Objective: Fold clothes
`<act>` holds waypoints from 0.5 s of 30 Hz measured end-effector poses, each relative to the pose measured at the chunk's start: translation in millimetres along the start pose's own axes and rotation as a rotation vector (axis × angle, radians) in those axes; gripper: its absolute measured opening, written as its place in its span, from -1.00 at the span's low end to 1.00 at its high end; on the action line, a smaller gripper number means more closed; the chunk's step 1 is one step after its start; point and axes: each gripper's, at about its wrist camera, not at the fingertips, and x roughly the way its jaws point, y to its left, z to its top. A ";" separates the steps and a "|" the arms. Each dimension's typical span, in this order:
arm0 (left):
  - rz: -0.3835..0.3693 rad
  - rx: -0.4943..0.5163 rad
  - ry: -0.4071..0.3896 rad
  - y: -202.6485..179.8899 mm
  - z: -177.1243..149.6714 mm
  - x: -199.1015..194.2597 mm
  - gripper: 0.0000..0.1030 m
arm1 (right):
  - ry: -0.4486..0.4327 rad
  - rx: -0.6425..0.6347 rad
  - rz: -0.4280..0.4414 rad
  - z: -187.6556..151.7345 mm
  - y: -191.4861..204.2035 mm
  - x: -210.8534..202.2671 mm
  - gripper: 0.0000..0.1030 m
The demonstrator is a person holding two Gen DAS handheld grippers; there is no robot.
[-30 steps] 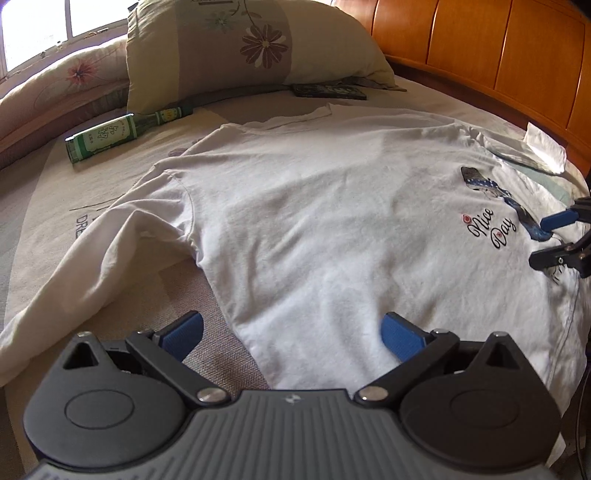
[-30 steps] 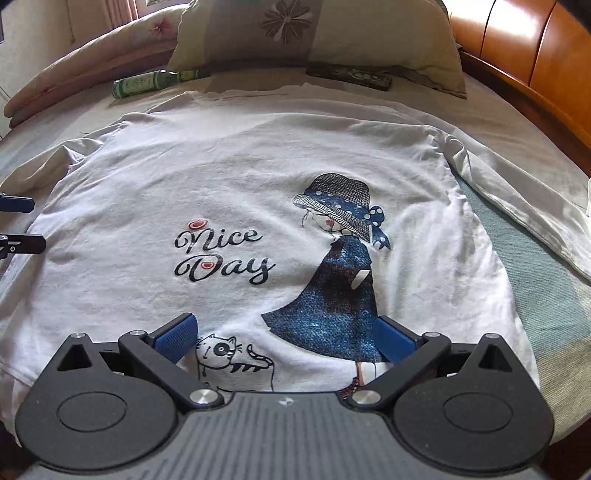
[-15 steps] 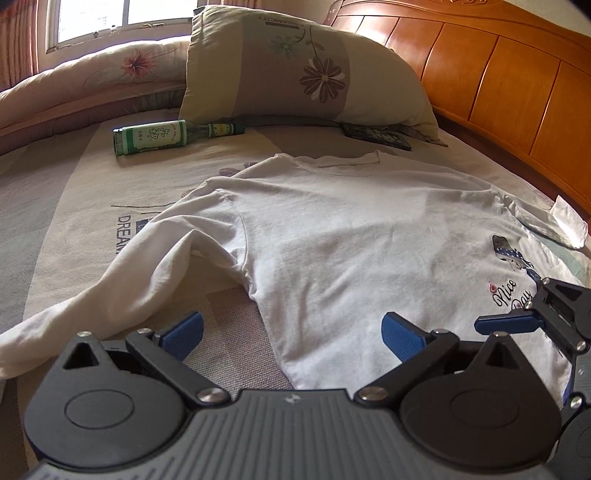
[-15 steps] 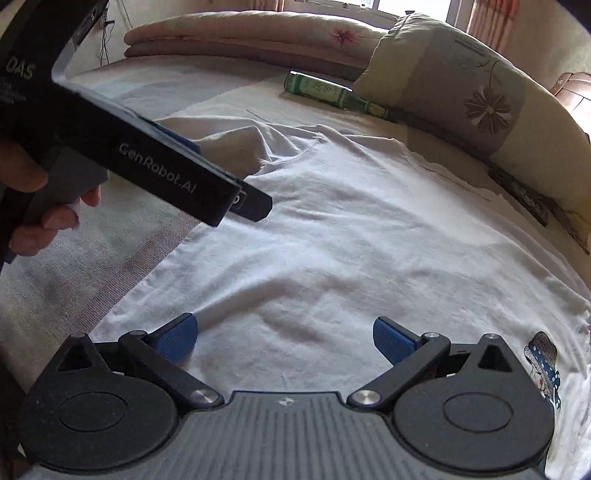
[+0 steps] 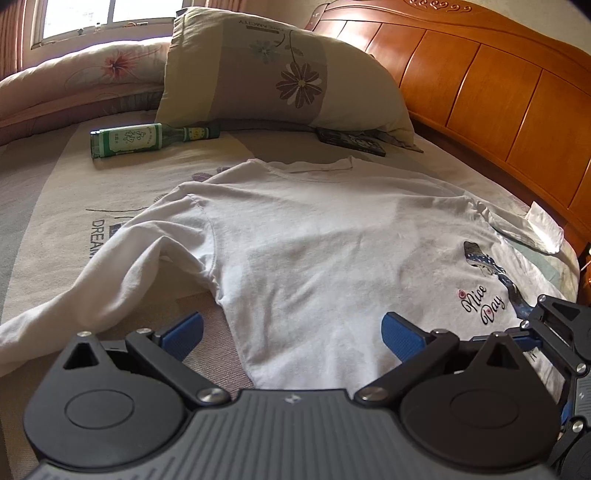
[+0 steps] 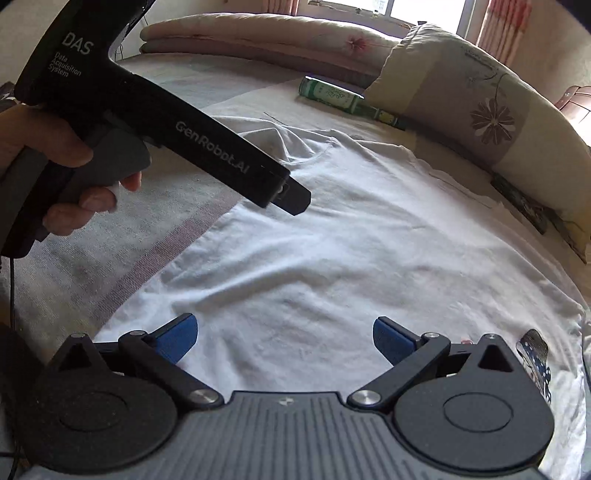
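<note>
White shirt point(image 5: 314, 258) lies flat at frame centre on the bed point(image 5: 48, 192). Left gripper point(image 5: 291, 328) and right gripper point(image 6: 284, 332) hover over it, both with fingers spread apart, gripping nothing.

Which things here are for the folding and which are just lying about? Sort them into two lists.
For the folding:
shirt, spread flat on the bed
left gripper, open
right gripper, open

Just lying about:
bottle, on its side
pillow
dark flat packet at the pillow's edge
folded quilt
</note>
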 end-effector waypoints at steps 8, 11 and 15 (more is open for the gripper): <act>-0.012 0.109 0.135 -25.9 -18.0 33.2 0.98 | -0.001 0.097 -0.016 -38.2 -27.5 -24.8 1.00; 0.011 0.117 0.115 -27.5 -16.6 27.9 0.99 | -0.004 0.133 -0.020 -51.8 -37.4 -33.3 1.00; 0.046 0.175 0.065 -42.7 -10.0 25.4 0.99 | -0.007 0.182 -0.025 -69.8 -50.6 -44.6 1.00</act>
